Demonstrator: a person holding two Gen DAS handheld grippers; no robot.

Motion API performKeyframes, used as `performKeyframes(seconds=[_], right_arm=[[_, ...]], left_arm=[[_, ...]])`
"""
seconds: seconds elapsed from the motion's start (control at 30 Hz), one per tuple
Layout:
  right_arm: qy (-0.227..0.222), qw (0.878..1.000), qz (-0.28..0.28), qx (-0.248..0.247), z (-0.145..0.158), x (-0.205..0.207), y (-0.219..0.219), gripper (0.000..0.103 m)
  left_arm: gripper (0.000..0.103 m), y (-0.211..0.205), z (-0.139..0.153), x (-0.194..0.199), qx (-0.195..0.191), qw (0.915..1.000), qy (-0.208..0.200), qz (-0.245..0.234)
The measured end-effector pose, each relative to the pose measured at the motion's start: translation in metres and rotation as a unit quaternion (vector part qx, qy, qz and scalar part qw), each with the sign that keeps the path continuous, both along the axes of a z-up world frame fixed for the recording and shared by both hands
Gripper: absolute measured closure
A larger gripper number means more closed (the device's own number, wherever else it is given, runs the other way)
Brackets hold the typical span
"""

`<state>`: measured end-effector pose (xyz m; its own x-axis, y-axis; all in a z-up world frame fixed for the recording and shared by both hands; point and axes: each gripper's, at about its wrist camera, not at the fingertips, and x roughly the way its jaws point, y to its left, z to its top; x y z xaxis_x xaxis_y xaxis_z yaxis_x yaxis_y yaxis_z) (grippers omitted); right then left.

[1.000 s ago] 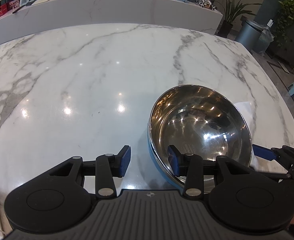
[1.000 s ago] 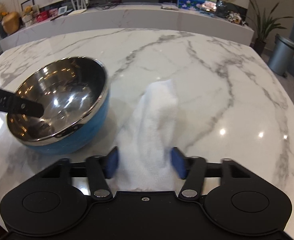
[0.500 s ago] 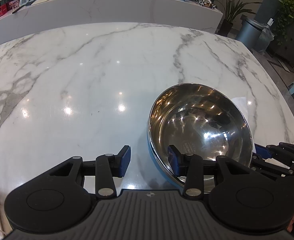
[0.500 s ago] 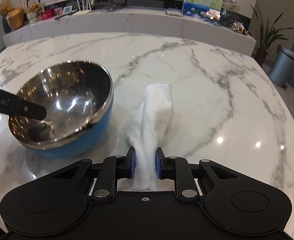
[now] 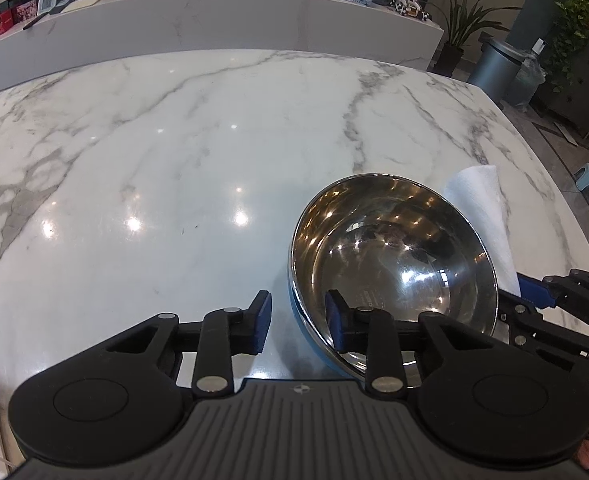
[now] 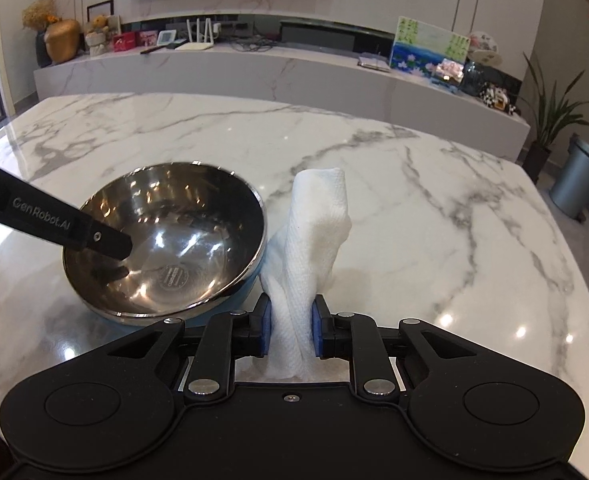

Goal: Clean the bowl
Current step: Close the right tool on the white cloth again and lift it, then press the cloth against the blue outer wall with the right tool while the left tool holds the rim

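The bowl (image 5: 394, 264), shiny steel inside with a blue outer skin, sits tipped on the marble table (image 5: 174, 152), near the edge closest to the cameras. Its rim runs between the fingers of the left gripper (image 5: 298, 322): one blue pad is inside the bowl, the other outside. The jaws have just been closing in on that rim, yet a gap shows between the outer pad and the blue wall, so no squeeze there. In the right wrist view a black finger (image 6: 94, 236) of that tool reaches down into the steel hollow.

Just beside the bowl, touching its blue side, stands the white paper towel (image 6: 310, 240), bunched and rising off the table. The right gripper (image 6: 292, 330) is clamped on its lower end, both blue pads pressing into the folds.

Beyond the table runs a long marble counter (image 6: 254, 68) with a painted picture (image 6: 428, 50), and a grey bin (image 6: 578, 176) stands on the floor.
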<state>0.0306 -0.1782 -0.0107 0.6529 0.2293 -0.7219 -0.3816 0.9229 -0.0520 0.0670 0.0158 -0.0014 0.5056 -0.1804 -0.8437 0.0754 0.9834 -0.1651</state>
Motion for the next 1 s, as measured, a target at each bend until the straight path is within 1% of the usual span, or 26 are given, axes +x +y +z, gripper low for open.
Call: performKeyframes(seconds=[0.1,0.3,0.53,0.67,0.8,0.87,1.0], right_arm=[[0.007,1.000,0.011,-0.007,-0.003,-0.001,0.006,0.085],[0.027,0.999,0.029,-0.015,-0.011,-0.002,0.015,0.085],[0.042,0.998,0.038,-0.003,-0.012,-0.002,0.020,0.085],[0.044,0.998,0.038,-0.003,-0.013,-0.002,0.019,0.085],[0.041,0.999,0.030,-0.002,-0.012,-0.001,0.014,0.085],[0.033,0.999,0.024,-0.001,-0.009,-0.002,0.012,0.085],[0.010,1.000,0.015,-0.001,0.000,-0.003,0.007,0.085]], left_arm=[[0.077,-0.004,0.000,0.001,-0.005,1.0000,-0.002,-0.007],[0.077,-0.005,0.001,0.004,0.000,1.0000,-0.005,-0.004],[0.077,-0.006,0.000,0.009,0.011,0.9998,-0.014,0.006],[0.077,-0.004,0.000,0.010,0.006,0.9999,-0.014,0.008],[0.071,-0.001,0.000,0.007,0.007,0.9998,-0.007,0.018],[0.068,0.000,0.000,0.006,0.009,0.9996,-0.005,0.025],[0.066,0.003,0.001,0.003,0.003,0.9995,0.000,0.031]])
